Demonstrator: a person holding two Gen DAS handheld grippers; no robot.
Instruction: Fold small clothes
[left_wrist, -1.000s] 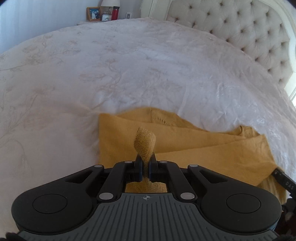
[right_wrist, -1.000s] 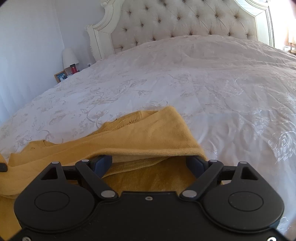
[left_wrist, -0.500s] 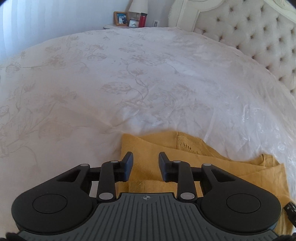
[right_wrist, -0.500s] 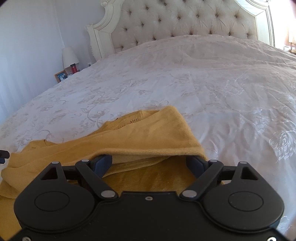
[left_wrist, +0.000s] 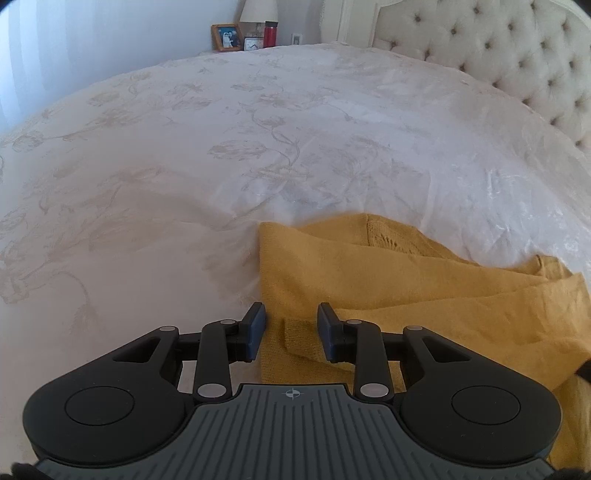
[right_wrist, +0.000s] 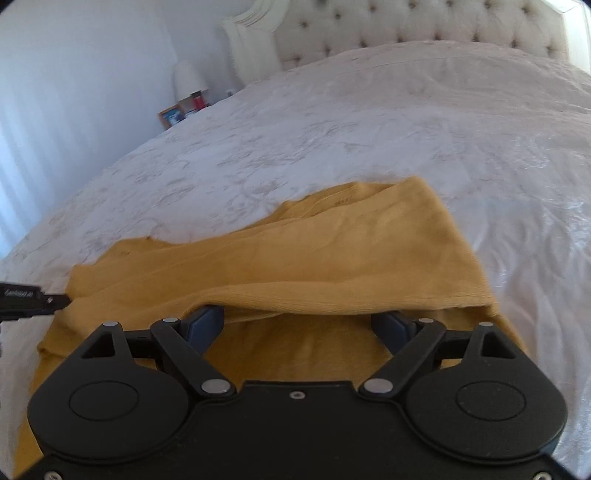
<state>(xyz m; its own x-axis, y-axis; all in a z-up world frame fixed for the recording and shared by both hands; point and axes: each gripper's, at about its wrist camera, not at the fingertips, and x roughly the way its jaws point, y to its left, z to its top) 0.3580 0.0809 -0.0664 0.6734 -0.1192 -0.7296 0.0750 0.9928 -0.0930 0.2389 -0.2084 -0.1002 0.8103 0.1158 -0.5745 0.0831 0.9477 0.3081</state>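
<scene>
The yellow top (left_wrist: 388, 280) is made of soft knitted cloth with a matt, slightly fuzzy look, and a ribbed cuff (left_wrist: 299, 336) can be seen on it. The bed cover (left_wrist: 258, 147) is smooth white cloth with a faint shine and a flower pattern woven in. The headboard (right_wrist: 406, 33) is covered in padded cream cloth with buttons pressed in. The left gripper (left_wrist: 291, 328) is made of matt black plastic with shiny round metal pins (left_wrist: 208, 390) and a ridged grey part (left_wrist: 291, 424). The right gripper (right_wrist: 299, 325) is made of the same matt black plastic. The picture frame (left_wrist: 225, 37) looks like wood.
</scene>
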